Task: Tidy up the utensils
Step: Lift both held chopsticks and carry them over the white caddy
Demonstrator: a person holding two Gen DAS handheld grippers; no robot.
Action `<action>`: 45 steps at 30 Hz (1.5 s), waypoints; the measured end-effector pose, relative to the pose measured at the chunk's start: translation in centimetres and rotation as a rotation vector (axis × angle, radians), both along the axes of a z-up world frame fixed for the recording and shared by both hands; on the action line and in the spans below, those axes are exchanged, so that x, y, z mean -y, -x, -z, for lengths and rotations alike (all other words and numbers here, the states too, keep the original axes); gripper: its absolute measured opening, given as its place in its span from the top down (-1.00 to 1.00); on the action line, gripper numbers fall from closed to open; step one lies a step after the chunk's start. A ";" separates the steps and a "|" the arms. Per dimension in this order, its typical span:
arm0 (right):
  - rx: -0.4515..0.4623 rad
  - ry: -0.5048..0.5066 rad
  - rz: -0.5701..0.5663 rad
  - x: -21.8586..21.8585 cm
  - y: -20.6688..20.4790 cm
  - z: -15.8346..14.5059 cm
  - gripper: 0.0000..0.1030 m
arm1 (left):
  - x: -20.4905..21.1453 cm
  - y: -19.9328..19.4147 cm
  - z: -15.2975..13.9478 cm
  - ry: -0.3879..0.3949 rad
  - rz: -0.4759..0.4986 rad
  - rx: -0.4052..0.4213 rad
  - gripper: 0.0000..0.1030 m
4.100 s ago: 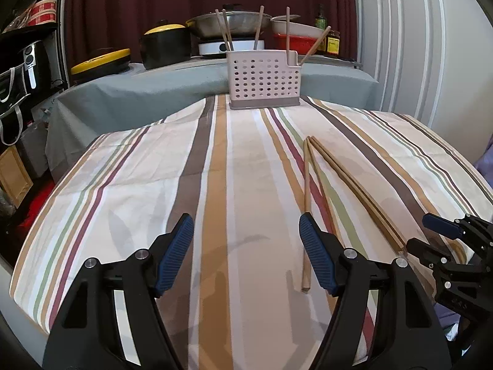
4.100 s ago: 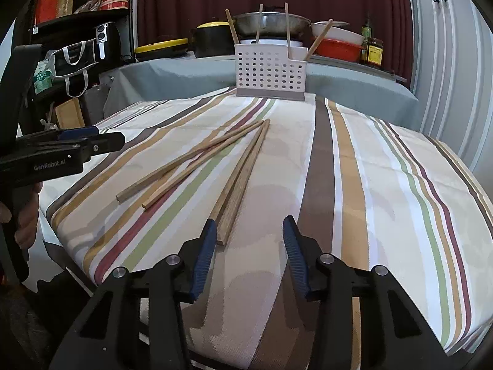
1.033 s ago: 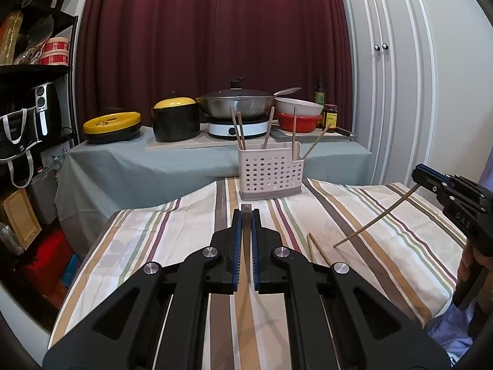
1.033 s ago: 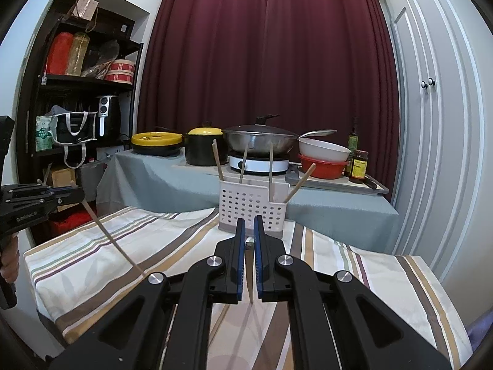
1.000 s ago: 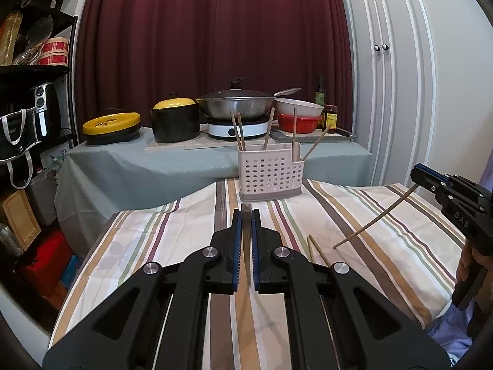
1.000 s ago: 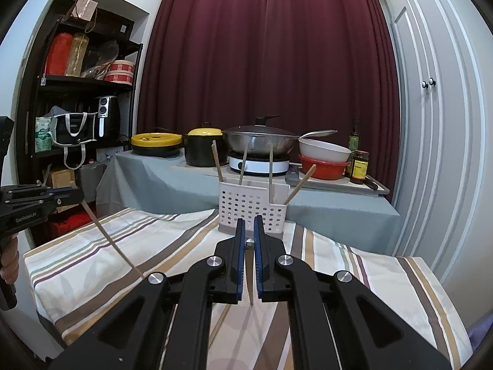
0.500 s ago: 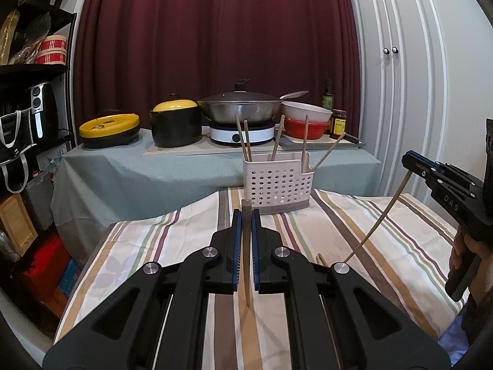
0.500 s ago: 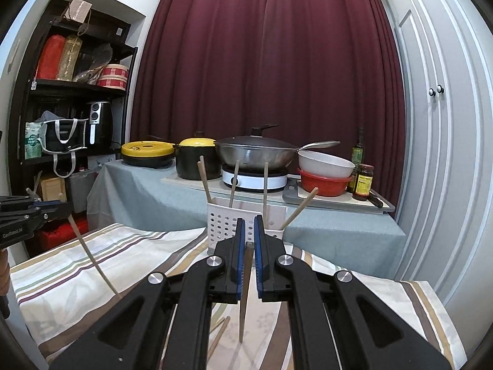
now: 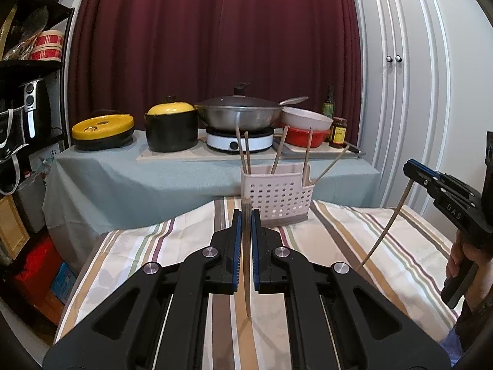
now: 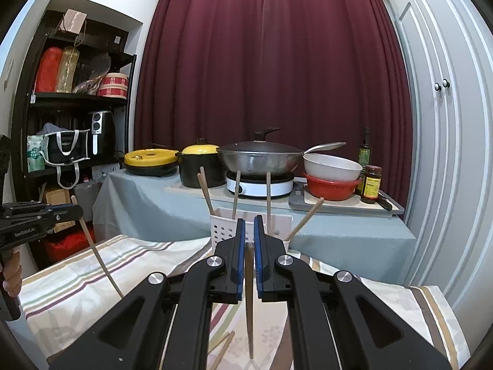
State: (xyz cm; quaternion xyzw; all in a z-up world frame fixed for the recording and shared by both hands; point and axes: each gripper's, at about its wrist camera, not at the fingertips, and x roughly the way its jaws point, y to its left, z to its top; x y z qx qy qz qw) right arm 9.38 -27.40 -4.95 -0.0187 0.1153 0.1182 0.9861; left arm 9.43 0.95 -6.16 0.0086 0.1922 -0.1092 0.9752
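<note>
Both tongs were clamped tight: left gripper [image 9: 246, 215] on a chopstick [image 9: 246, 277], right gripper [image 10: 249, 234] on another chopstick [image 10: 249, 302], half-hiding the caddy [image 10: 220, 231] just beyond.

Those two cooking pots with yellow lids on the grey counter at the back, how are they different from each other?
The left pot is low and wide, with an almost flat yellow lid. The right pot is taller and narrower, and its yellow lid is domed with a dark knob on top. The right one shows a tall black wall; the left one shows only a thin dark base under its lid. Both sit side by side on the counter.
</note>
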 end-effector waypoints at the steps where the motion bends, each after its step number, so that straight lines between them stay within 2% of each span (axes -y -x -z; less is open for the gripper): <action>1: 0.006 -0.001 -0.005 0.0 -0.3 -0.2 0.88 | 0.1 -0.2 -0.3 0.001 0.005 0.006 0.88; 10: 0.100 -0.007 -0.030 0.1 -3.7 -4.3 0.88 | 1.4 -3.0 -5.3 0.000 0.035 0.133 0.88; 18: 0.179 -0.024 -0.025 0.7 -8.8 -7.9 0.88 | 3.2 -8.8 -9.8 0.017 0.043 0.226 0.88; 24: 0.213 -0.021 -0.013 1.1 -12.6 -9.0 0.88 | 4.5 -13.9 -11.7 0.029 0.039 0.238 0.88; 29: 0.234 -0.028 -0.008 1.3 -15.7 -9.3 0.88 | 5.4 -17.3 -11.6 0.036 0.028 0.227 0.88; 34: 0.227 -0.029 -0.017 1.1 -18.1 -8.4 0.88 | 6.3 -19.9 -10.5 0.031 0.027 0.206 0.88; 45: 0.101 -0.033 -0.019 0.4 -22.4 -3.1 0.88 | 8.1 -23.4 -5.6 -0.014 0.037 0.119 0.88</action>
